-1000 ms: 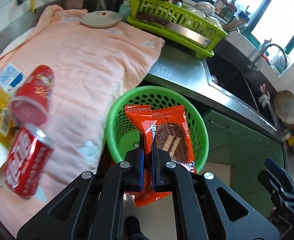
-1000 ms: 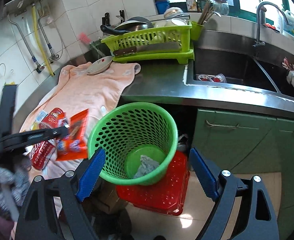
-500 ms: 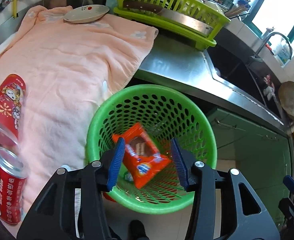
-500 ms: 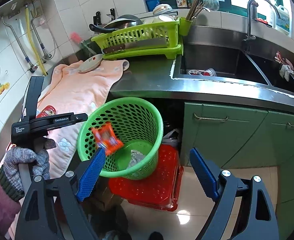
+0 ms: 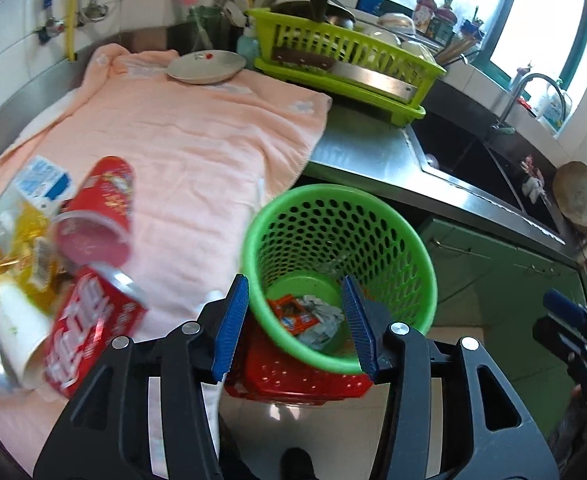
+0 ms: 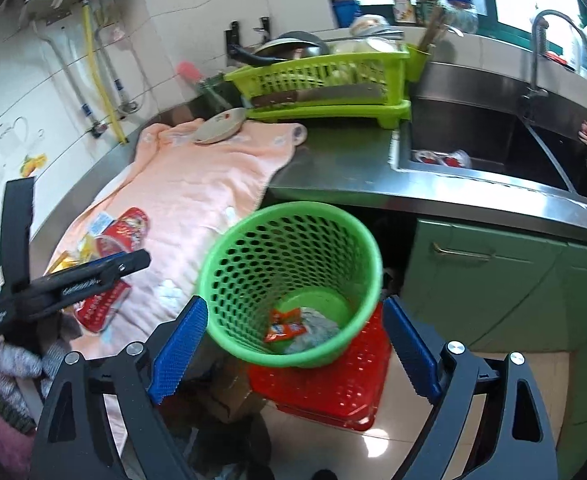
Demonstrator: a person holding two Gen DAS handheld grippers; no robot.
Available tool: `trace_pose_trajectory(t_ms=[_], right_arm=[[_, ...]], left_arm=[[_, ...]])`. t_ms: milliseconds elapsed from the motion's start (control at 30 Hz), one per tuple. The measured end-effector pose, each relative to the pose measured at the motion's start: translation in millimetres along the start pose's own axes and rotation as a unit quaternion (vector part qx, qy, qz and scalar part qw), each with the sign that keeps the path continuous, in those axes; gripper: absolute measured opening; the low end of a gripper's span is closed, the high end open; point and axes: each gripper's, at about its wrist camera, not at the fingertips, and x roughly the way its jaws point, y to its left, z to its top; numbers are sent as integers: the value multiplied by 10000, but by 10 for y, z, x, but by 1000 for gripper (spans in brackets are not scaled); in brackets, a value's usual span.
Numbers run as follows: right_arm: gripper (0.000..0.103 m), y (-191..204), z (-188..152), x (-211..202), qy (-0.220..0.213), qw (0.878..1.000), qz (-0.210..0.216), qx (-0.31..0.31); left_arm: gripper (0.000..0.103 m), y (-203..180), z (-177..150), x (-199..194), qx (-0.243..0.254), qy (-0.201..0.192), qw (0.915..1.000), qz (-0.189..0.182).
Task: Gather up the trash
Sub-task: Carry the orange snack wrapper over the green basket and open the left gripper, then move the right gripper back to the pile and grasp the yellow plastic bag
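Observation:
A green perforated basket (image 5: 333,232) (image 6: 273,260) stands on a red crate below the counter edge. At its bottom lie an orange snack wrapper (image 5: 293,316) (image 6: 283,326) and crumpled grey paper (image 5: 321,316). My left gripper (image 5: 295,280) hangs open above the basket's near rim, nothing between its pads. My right gripper (image 6: 295,304) is open too, its jaws opening wider, empty, in front of the basket. On the pink towel (image 5: 181,140) lie a red can (image 5: 89,320), a red cup (image 5: 101,208), a white paper cup (image 5: 13,324) and a yellow wrapper (image 5: 29,240).
A plate (image 5: 205,66) rests at the towel's far end beside a lime dish rack (image 5: 345,56). The steel sink (image 5: 465,156) lies to the right, green cabinet doors (image 5: 493,280) below it. The red crate (image 6: 333,384) stands on the tiled floor.
My left gripper opened and let go of the orange wrapper, which fell to the basket's bottom. The left gripper then drew back towards the trash pile on the towel.

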Motion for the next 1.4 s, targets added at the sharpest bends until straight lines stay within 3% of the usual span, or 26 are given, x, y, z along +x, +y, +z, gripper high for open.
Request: trace_pose_trajectory(t_ms=[300,733,1000,1167,1400], right_arm=[[86,650,76,188,141,9968,614,-482],[86,1965,142,533,469,9741,1548,-1582],[86,2753,282,843,782,9587,1945,-1922],[83,3171,461,1163,1219,9522,2069,-1889],[80,3693,681,1719,1770,9492,1799,-1878]], left_arm=[[49,819,-258,-637,-677,-370,9948,665],[50,2033,-887,-1373,-1952,-585,9669,1533],[50,2388,-1126,-1542,-2331,-610,9559,1680],[50,2523,-1235,-1573,-2455,-616,9526,1689],[50,2676,-1341,-1584,-2607,-603,9497,1628]])
